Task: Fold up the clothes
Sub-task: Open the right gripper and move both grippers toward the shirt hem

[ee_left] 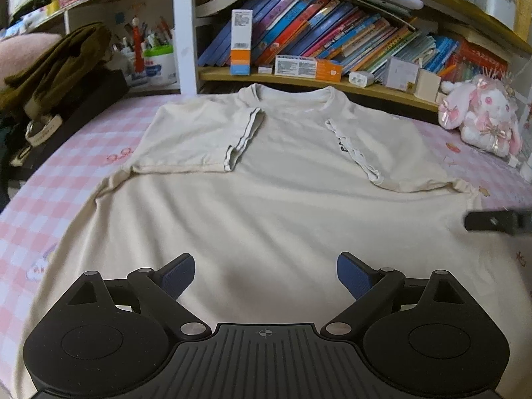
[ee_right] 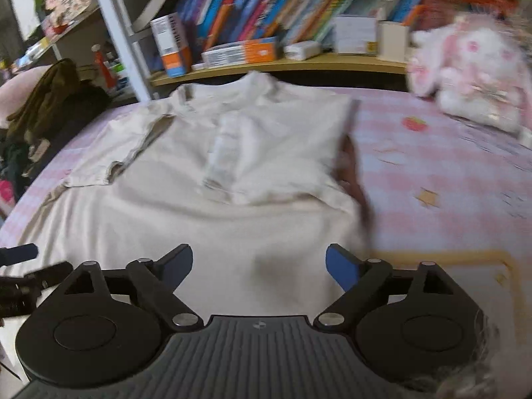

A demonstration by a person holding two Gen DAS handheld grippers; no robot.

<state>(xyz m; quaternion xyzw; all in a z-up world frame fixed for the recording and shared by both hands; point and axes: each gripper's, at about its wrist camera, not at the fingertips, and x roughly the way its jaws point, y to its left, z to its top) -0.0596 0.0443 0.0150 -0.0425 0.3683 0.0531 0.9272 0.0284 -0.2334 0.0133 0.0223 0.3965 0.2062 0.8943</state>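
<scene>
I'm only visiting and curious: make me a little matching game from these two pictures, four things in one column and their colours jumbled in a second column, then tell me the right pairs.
Things:
1. T-shirt
2. plush rabbit
3. bedsheet
4. gripper pads

Colours:
A. pink and white checks
B. blue
C. plain cream
D. white fur with pink bows

Pairs: 1-C, 2-D, 3-A, 4-B.
</scene>
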